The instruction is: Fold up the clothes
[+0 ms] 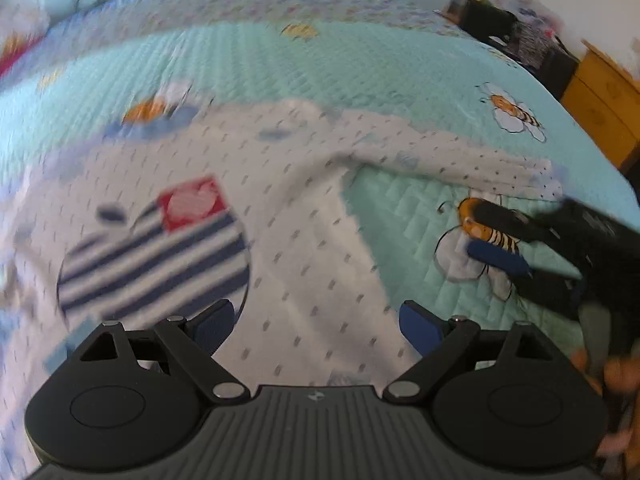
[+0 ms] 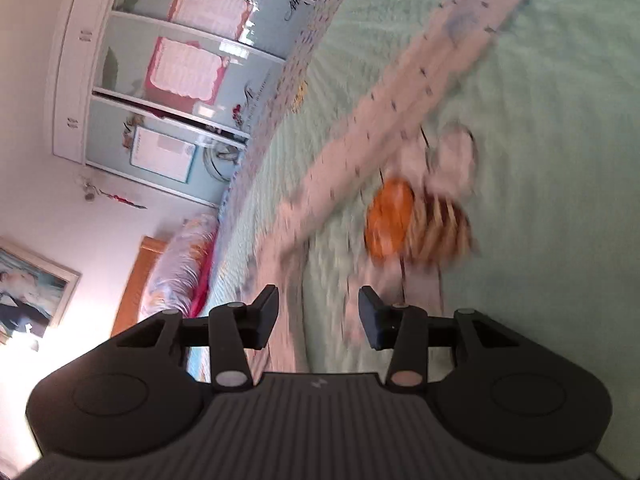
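A white long-sleeved top (image 1: 304,240) with small dark flecks lies spread on the bed, with a round blue-striped patch and a red square on its front. One sleeve (image 1: 460,156) stretches out to the right. My left gripper (image 1: 316,326) hovers open above the top's lower body, nothing between its fingers. My right gripper (image 1: 480,232) shows at the right of the left wrist view, open, just below the sleeve's cuff and over a bee print. In the right wrist view my right gripper (image 2: 318,316) is open and empty, with the sleeve (image 2: 400,100) running away ahead of it.
The bed carries a mint quilted bedspread (image 1: 360,72) printed with bees and flowers. A wooden cabinet (image 1: 600,96) and dark clutter stand beyond the bed's right side. A wardrobe (image 2: 180,80), a pillow (image 2: 180,268) and a framed picture (image 2: 28,292) are in the right wrist view.
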`<state>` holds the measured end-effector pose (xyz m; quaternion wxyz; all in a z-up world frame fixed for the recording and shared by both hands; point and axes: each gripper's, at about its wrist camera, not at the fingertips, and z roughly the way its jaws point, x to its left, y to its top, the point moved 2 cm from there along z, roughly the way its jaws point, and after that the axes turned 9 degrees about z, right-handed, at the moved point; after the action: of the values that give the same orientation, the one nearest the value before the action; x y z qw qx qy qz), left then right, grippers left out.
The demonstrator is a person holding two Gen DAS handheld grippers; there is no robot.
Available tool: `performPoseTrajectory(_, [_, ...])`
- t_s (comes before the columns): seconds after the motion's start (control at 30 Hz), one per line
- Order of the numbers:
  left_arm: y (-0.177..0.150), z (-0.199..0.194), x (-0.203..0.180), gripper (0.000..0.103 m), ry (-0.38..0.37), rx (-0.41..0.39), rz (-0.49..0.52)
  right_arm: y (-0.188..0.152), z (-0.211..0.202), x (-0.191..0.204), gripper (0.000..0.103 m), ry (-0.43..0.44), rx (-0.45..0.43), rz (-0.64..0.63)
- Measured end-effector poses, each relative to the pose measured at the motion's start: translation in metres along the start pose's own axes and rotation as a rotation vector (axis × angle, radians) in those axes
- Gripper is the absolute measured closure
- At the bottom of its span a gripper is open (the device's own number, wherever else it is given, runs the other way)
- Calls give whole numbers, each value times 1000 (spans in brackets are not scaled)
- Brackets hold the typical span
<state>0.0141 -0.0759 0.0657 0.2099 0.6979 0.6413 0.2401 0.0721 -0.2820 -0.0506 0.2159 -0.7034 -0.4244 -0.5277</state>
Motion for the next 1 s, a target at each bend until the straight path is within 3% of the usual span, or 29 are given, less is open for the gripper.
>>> performPoseTrajectory(0.1, [13, 12, -18, 16, 80, -31, 126, 19, 12, 5, 57, -73, -42, -41])
performPoseTrajectory(0.13, [16, 17, -21, 25, 82, -28, 148, 26, 6, 1, 57, -73, -70, -26])
performPoseTrajectory(0.17, [19, 24, -22, 33, 66, -17, 151, 31, -3, -3, 57, -75, -107, -3])
performPoseTrajectory(0.33, [27, 53, -33, 49, 55, 21, 154, 45, -22, -22, 63, -88, -198, 65])
performPoseTrajectory(0.5, [38, 58, -34, 49, 101, -57, 159, 55, -22, -33, 66, -80, -257, 139])
performPoseTrajectory(0.6, [46, 70, -27, 49, 121, -70, 160, 62, -15, -36, 66, -84, -302, 206])
performPoseTrajectory(0.7, [49, 76, -29, 49, 129, -75, 194, 64, -6, -34, 68, -92, -318, 182])
performPoseTrajectory(0.8, [51, 80, -33, 49, 131, -80, 236, 63, -5, -41, 83, -80, -347, 171])
performPoseTrajectory(0.87, [53, 82, -35, 49, 132, -83, 263, 62, -7, -47, 99, -66, -362, 154])
performPoseTrajectory(1.0, [56, 88, -41, 48, 134, -89, 319, 62, -14, -52, 99, 19, -367, 115])
